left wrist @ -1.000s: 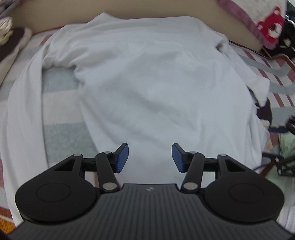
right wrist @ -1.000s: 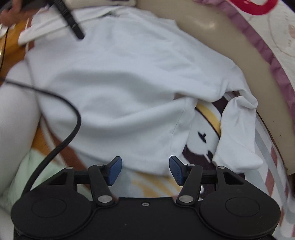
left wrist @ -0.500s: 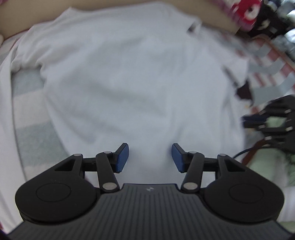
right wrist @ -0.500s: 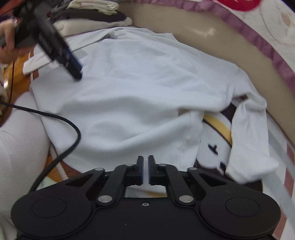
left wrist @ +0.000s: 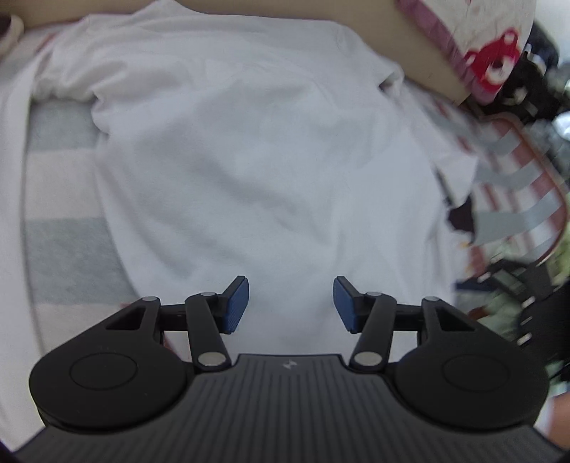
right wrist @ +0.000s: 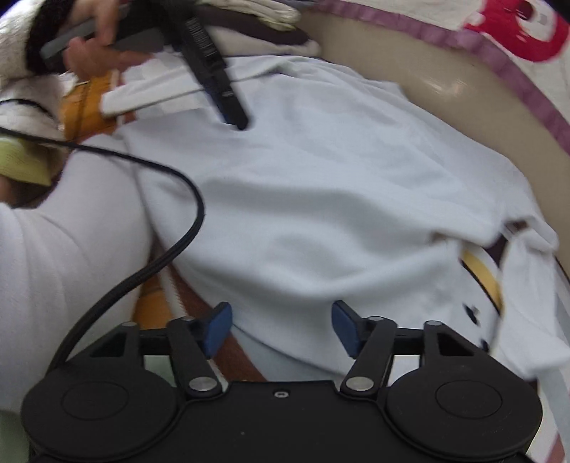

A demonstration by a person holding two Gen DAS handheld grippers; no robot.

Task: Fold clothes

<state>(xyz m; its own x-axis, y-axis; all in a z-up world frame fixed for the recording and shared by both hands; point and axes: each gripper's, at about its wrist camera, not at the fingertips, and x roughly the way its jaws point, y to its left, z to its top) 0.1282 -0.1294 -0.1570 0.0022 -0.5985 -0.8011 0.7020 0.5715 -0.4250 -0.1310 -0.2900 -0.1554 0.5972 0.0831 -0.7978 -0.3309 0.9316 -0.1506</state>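
A white long-sleeved shirt [left wrist: 249,153] lies spread flat on the bed, also seen in the right wrist view [right wrist: 320,199]. My left gripper [left wrist: 290,302] is open and empty, hovering over the shirt's lower body near the hem. My right gripper [right wrist: 281,327] is open and empty at the hem's near edge. One sleeve [right wrist: 523,302] lies folded down at the right. In the right wrist view the left gripper [right wrist: 217,78] shows at top left, held in a hand above the shirt.
A striped and patterned bedsheet [left wrist: 516,178] lies under the shirt. A tan headboard edge [right wrist: 445,89] and a pink-trimmed pillow [left wrist: 491,53] run along the far side. Folded clothes [right wrist: 270,21] are stacked at the back. A black cable [right wrist: 171,249] crosses the left.
My right gripper was shut half a second ago and is open again now. The left gripper shifted sideways over the shirt and stayed open.
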